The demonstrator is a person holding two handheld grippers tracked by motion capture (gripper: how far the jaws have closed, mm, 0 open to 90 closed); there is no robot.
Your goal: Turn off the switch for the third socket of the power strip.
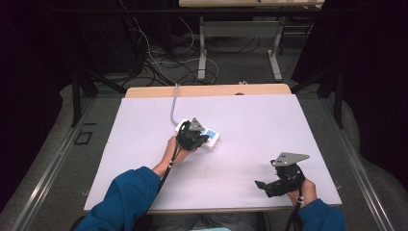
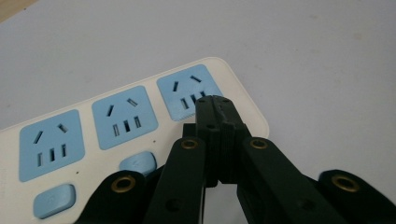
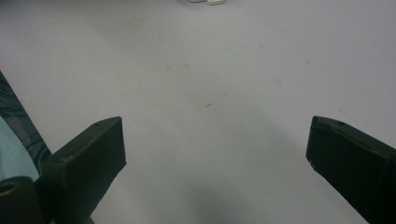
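A white power strip [image 2: 243,105] with blue sockets and blue switches lies on the white table top [image 1: 250,120]; in the high view the power strip [image 1: 214,139] sits near the middle, its grey cable running to the far edge. My left gripper [image 2: 214,100] is shut with nothing between its jaws, and its tips rest over the end socket [image 2: 187,91]. In the high view the left gripper [image 1: 192,137] sits on top of the strip. My right gripper [image 1: 262,185] hovers near the front right of the table, and in the right gripper view its jaws stand wide apart over bare table, open [image 3: 217,147].
The strip's grey cable [image 1: 173,103] runs off the far table edge. Beyond the table are floor cables and the legs of another desk [image 1: 202,53]. A person's blue sleeves [image 1: 127,199] come in from the bottom.
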